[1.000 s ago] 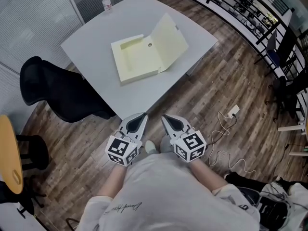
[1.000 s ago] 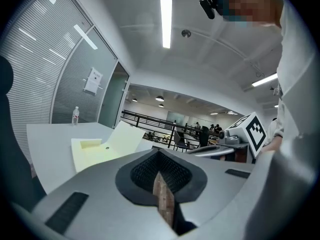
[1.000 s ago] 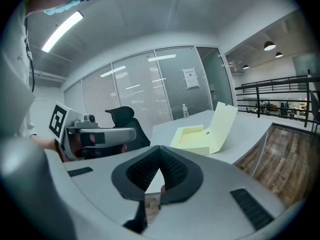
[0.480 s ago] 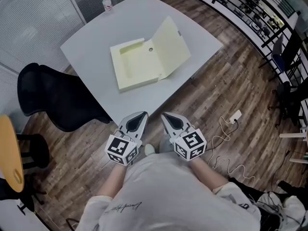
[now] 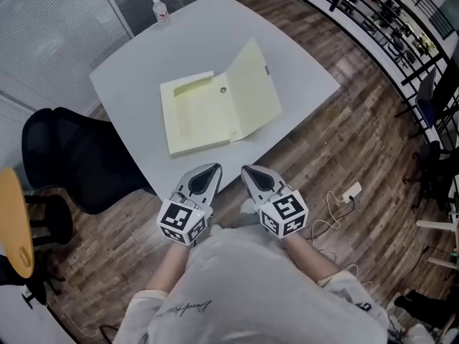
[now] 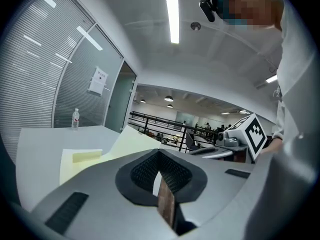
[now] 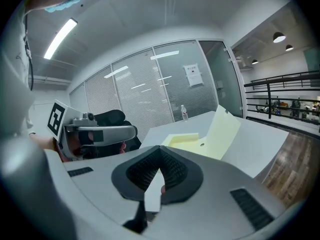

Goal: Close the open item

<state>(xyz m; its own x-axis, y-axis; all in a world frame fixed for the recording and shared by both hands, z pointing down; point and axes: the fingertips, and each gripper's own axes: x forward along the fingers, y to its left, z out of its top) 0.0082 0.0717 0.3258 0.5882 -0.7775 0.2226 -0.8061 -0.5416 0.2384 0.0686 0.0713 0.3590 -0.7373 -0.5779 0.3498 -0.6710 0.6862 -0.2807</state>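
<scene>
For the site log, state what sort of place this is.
Probably an office meeting room: a white table, a black office chair beside it, and glass partitions with blinds.

Side by side, the left tool point(image 5: 210, 172) and right tool point(image 5: 249, 172) hover; open yellow folder point(image 5: 215, 110) lies ahead on the worktop point(image 5: 143, 70).

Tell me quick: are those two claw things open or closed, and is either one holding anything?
Left gripper: closed, holding nothing.
Right gripper: closed, holding nothing.
</scene>
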